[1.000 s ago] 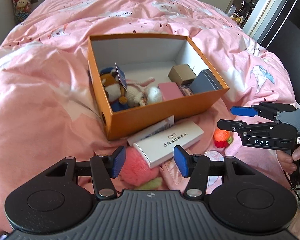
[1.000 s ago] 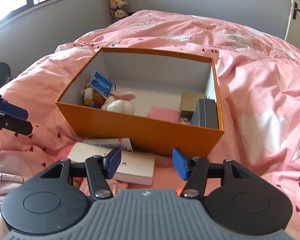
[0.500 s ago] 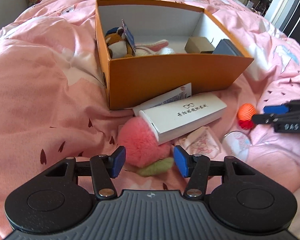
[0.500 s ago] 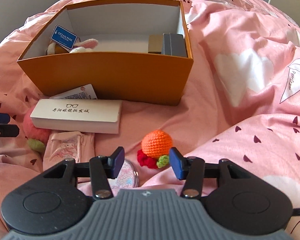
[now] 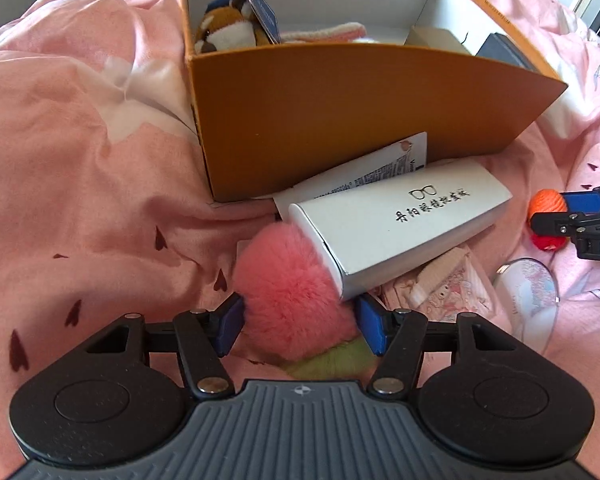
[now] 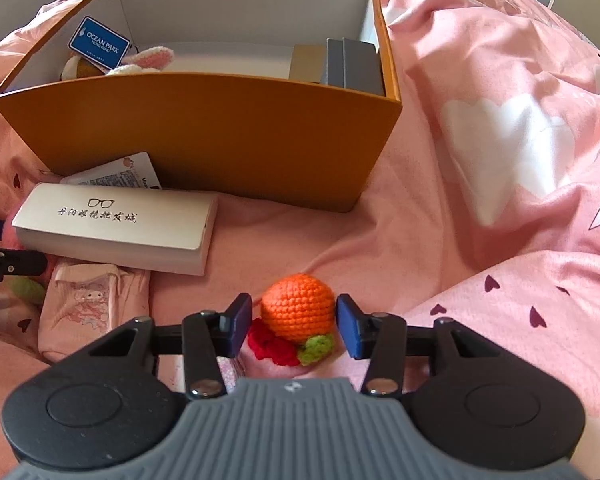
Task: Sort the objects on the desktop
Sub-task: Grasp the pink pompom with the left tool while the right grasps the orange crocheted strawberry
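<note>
Pick-up step: left gripper [image 5: 298, 326], just opened wider, straddles the pompom [image 5: 288, 288]; right gripper [image 6: 294, 326], closing, brackets the orange [image 6: 298, 310], seemingly not yet pinching. Next: squeeze, lift into box [image 6: 204, 136]

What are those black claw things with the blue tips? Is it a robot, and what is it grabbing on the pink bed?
No robot: a person holds tongs in each hand, and each has a camera looking along its blue tips. The left tongs, which have just been opening, sit around a fluffy pink pom-pom. The right tongs, just closing, sit around an orange crocheted ball; neither is squeezed yet. On the pink blanket also lie a white glasses case and an orange cardboard box holding toys.
</note>
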`<state>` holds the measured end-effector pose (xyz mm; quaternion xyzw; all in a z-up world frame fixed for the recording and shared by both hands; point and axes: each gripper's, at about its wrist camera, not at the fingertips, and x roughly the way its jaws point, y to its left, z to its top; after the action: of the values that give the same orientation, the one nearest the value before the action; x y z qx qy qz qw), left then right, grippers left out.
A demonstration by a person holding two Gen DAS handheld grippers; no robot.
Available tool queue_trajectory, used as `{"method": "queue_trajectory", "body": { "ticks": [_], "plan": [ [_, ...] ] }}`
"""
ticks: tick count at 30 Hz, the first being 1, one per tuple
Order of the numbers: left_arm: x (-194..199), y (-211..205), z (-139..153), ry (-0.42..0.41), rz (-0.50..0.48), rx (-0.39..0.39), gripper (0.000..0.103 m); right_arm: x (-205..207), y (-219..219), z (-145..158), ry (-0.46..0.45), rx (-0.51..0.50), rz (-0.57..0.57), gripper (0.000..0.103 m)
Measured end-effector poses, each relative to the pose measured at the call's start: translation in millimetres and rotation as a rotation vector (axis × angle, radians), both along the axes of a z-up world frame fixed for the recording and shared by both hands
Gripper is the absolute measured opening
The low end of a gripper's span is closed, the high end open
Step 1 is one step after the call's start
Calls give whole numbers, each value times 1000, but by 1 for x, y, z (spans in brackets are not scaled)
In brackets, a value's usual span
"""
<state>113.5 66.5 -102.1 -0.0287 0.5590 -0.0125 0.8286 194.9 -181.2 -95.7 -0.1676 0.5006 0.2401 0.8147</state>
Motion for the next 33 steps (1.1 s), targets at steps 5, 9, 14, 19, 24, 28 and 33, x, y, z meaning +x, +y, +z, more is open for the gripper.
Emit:
{"method": "queue_trajectory", "body": {
  "ticks": [5,9,14,19,24,28,33],
  "plan": [
    [9,-5,-12,17,6,4,64,11,3,-14,48,-6,-5,45],
    [12,-8,-20,14,12,17,63,15,6,-20,59,-10,-4,45],
    [11,-8,-26,-29,27,44,62,18,8,-27,65,-11,-7,45],
    [9,-9,-27,-33,30,50,64,17,10,-28,60,-19,-2,45],
    [9,-1,-36,17,83,12,71,17,10,-28,56,-19,-2,45],
    [3,2,-36,3,101,-14,71,16,11,-28,50,-19,-1,45],
    [-3,2,-35,-10,120,-30,68,14,13,-29,41,-24,4,45]
  ]
}}
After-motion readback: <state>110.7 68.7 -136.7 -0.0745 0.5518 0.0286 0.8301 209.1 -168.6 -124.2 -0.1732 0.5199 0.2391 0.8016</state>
